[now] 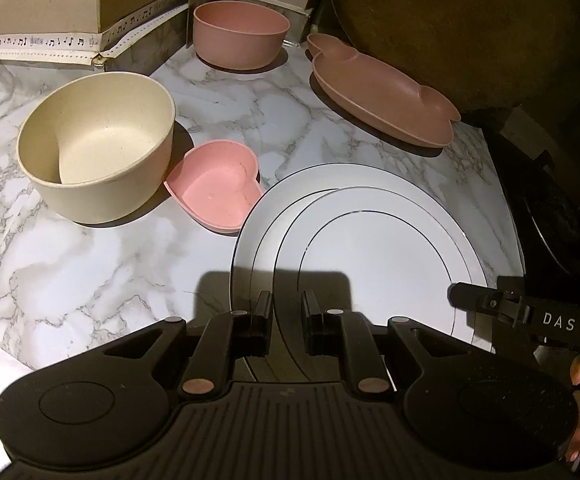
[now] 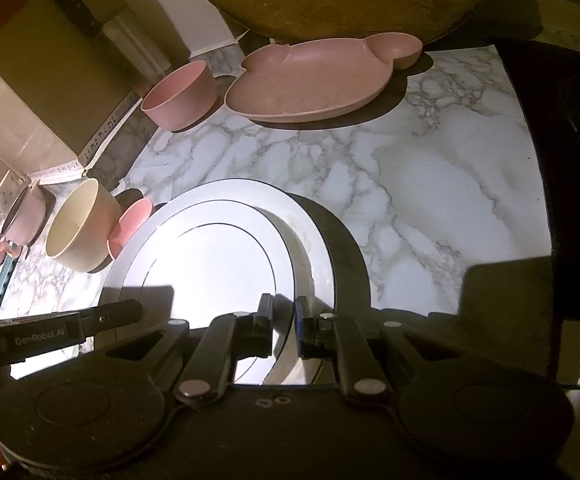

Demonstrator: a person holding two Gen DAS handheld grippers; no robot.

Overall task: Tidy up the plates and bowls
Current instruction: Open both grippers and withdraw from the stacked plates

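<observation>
Jaws of both grippers pinch the small white plate [image 1: 369, 248] by its near rim, one each side, probably to stack it level on the big white plate [image 1: 250, 224].

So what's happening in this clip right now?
A person holds a gripper in each hand over a marble counter. The left gripper and right gripper each straddle the rim of the smaller white plate, which sits on the larger white plate. Beige bowl, heart dish and pink bowl sit untouched.
</observation>
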